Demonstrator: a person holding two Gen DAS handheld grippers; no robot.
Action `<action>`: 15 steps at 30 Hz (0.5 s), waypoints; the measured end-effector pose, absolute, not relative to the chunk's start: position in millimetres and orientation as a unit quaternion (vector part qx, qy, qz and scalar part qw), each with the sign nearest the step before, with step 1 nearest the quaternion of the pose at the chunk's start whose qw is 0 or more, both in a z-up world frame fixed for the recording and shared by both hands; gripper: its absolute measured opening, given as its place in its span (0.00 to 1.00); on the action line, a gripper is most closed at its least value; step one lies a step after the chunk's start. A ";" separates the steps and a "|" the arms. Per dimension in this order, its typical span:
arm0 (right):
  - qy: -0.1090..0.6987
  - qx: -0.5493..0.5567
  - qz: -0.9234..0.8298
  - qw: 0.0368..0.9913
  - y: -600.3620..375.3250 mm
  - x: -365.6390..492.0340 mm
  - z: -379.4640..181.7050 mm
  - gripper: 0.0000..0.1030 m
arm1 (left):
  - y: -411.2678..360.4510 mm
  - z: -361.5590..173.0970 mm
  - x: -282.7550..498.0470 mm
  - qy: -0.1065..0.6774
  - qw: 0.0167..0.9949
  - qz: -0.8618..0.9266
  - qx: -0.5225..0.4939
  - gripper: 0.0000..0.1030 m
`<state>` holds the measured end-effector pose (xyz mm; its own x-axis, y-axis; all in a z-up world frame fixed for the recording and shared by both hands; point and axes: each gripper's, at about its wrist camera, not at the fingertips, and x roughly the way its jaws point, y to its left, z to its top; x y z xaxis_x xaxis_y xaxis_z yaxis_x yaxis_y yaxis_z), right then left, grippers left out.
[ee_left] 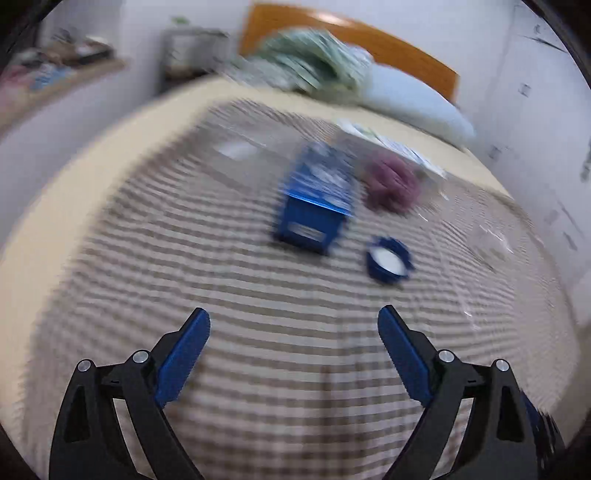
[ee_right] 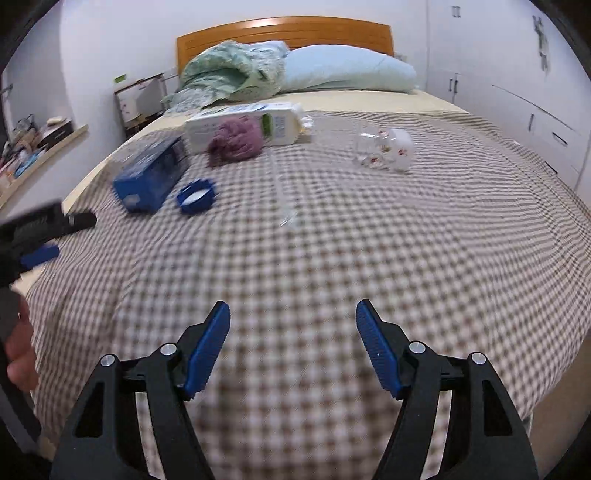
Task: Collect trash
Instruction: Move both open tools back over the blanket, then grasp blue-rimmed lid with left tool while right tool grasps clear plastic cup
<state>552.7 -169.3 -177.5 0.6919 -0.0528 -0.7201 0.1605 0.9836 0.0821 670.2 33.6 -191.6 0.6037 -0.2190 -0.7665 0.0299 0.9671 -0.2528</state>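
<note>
Trash lies on a bed with a checked cover [ee_right: 369,240]: a blue box [ee_right: 151,177] on its side, a blue lid [ee_right: 195,195] beside it, a crumpled purple wad [ee_right: 236,142], a white carton [ee_right: 255,123] lying flat, a clear flower-printed wrapper [ee_right: 384,149] and a small clear scrap [ee_right: 288,218]. My right gripper [ee_right: 293,314] hangs open over the near part of the cover, nothing between its fingers. My left gripper [ee_left: 293,321] is open and empty too, short of the blue box [ee_left: 314,199] and lid [ee_left: 388,260]. It also shows at the left edge of the right wrist view as the left gripper [ee_right: 72,236].
A pillow [ee_right: 347,74] and a bunched green blanket [ee_right: 229,74] lie against the wooden headboard [ee_right: 284,31]. A nightstand [ee_right: 140,99] and a cluttered shelf [ee_right: 33,155] stand left of the bed; white cupboards [ee_right: 535,110] stand to its right. A person's hand [ee_right: 18,350] shows at lower left.
</note>
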 end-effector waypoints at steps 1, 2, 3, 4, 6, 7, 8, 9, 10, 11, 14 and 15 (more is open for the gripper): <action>0.386 0.079 -0.068 0.917 -180.7 558.5 -176.4 0.66 | 24.5 -198.0 676.7 0.461 0.876 -0.094 -0.111 0.87; 0.386 0.084 -0.074 0.916 -189.8 562.7 -175.8 0.66 | 13.9 -205.3 683.0 0.484 0.860 -0.114 -0.112 0.87; 0.385 0.087 -0.085 0.915 -204.8 570.0 -174.4 0.66 | 3.8 -209.8 687.6 0.490 0.855 -0.122 -0.114 0.86; 0.384 0.087 -0.091 0.915 -214.8 574.6 -173.1 0.66 | -7.6 -211.4 692.4 0.488 0.857 -0.123 -0.110 0.86; 0.382 0.107 -0.093 0.913 -241.8 586.7 -169.4 0.66 | -23.6 -210.9 700.7 0.478 0.866 -0.115 -0.091 0.86; 0.379 0.131 -0.090 0.912 -261.1 592.2 -166.2 0.66 | -30.7 -210.1 705.4 0.470 0.872 -0.109 -0.079 0.86; 0.376 0.151 -0.084 0.910 -276.5 598.3 -163.0 0.66 | -38.6 -209.8 712.0 0.462 0.879 -0.099 -0.062 0.86; 0.370 0.170 -0.074 0.910 -297.9 611.1 -156.9 0.66 | -45.2 -211.1 718.7 0.458 0.883 -0.088 -0.047 0.86; 0.367 0.173 -0.065 0.912 -308.5 621.5 -151.6 0.66 | -48.7 -214.8 726.7 0.462 0.883 -0.079 -0.036 0.86; 0.359 0.173 -0.057 0.915 -317.4 630.7 -147.4 0.66 | -52.4 -218.9 735.3 0.474 0.877 -0.072 -0.028 0.86; 0.352 0.177 -0.021 0.919 -341.7 684.2 -140.0 0.70 | -57.8 -227.2 750.4 0.485 0.869 -0.077 -0.053 0.86; 0.360 0.164 -0.028 0.918 -345.4 702.1 -140.5 0.69 | -59.8 -227.1 755.2 0.478 0.875 -0.067 -0.048 0.86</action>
<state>702.1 -345.4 -140.5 0.7397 0.0666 -0.6697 0.1700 0.9443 0.2817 755.2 -59.8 -227.1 0.5342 -0.1626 -0.8296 0.0704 0.9865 -0.1480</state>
